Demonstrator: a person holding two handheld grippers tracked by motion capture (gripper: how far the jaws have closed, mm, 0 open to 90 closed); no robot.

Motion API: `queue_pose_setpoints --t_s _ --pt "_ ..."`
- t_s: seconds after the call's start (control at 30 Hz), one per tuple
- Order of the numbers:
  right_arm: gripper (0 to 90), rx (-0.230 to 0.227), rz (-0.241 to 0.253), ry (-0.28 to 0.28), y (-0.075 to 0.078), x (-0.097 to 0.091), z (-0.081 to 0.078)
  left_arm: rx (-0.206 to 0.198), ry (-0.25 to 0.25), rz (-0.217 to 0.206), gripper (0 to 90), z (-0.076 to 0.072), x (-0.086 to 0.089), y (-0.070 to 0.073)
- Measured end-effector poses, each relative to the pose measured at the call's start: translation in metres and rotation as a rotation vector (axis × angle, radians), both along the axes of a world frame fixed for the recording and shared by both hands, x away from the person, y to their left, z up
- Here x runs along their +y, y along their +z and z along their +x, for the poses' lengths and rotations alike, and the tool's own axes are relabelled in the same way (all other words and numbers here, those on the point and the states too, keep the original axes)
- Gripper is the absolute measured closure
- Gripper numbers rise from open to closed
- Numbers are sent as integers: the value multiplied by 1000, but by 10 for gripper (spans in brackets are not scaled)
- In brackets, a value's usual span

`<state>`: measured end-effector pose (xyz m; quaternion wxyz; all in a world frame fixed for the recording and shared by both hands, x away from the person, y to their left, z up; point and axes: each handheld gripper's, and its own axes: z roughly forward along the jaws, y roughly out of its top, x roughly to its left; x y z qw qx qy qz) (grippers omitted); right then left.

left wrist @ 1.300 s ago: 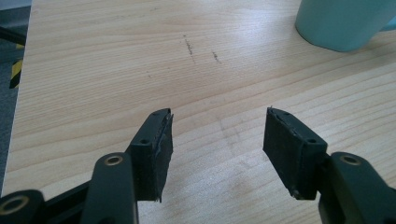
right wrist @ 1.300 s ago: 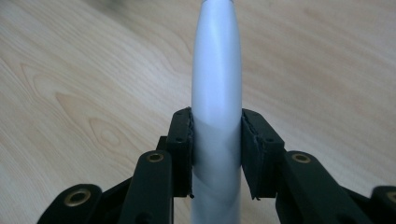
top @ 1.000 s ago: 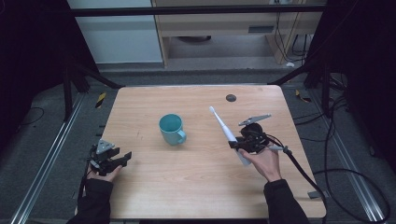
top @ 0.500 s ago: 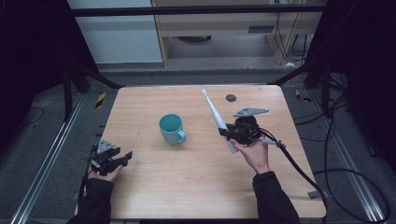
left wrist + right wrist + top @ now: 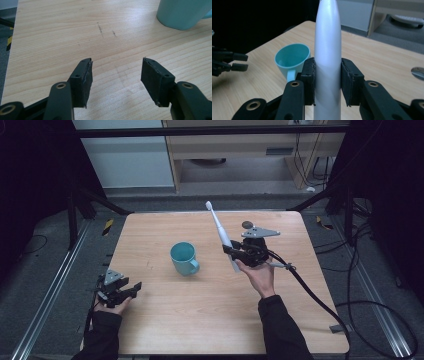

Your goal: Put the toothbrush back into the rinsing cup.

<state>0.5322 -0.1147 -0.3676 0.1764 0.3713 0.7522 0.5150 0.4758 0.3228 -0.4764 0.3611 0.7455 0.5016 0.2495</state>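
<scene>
Toothbrush held up beside the teal cup

On the table (image 5: 165,330), the teal cup (image 5: 183,258) stands near the middle. Just right of the cup, the right gripper (image 5: 235,254) has its fingers (image 5: 309,80) clamped on the white electric toothbrush (image 5: 222,234), raised with its head tilted up and away. Well left of the cup, the left gripper (image 5: 131,289) rests, fingers (image 5: 83,81) wide apart and empty.

In the right gripper view the toothbrush (image 5: 327,62) runs off the top and bottom edges, so its head is cut away, and its handle hides part of the cup (image 5: 292,60) rim. In the left gripper view the cup (image 5: 186,12) is cropped at the top right corner (only its lower wall shows). The small dark disc (image 5: 247,224) on the counter (image 5: 200,320) is too small to identify.
</scene>
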Motion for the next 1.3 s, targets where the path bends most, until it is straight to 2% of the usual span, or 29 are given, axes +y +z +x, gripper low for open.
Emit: queue_pose_setpoints --t_s 0.1,0.2,0.5,0.87,1.17,1.3 --pt "665 -26 34 -2 0 7 8 -3 -2 1 418 0 0 0" --pt "665 -41 42 4 1 11 13 -3 -1 1 418 0 1 0" --pt "665 -99 63 30 6 40 30 -5 0 0 418 0 1 -1" --pt "665 -144 103 62 10 71 44 -6 2 -10 418 0 2 -1" --pt "665 -162 129 74 16 94 54 -10 0 -18 418 0 3 0" --pt "665 -154 137 78 15 101 57 -10 -2 -18 419 0 4 1"
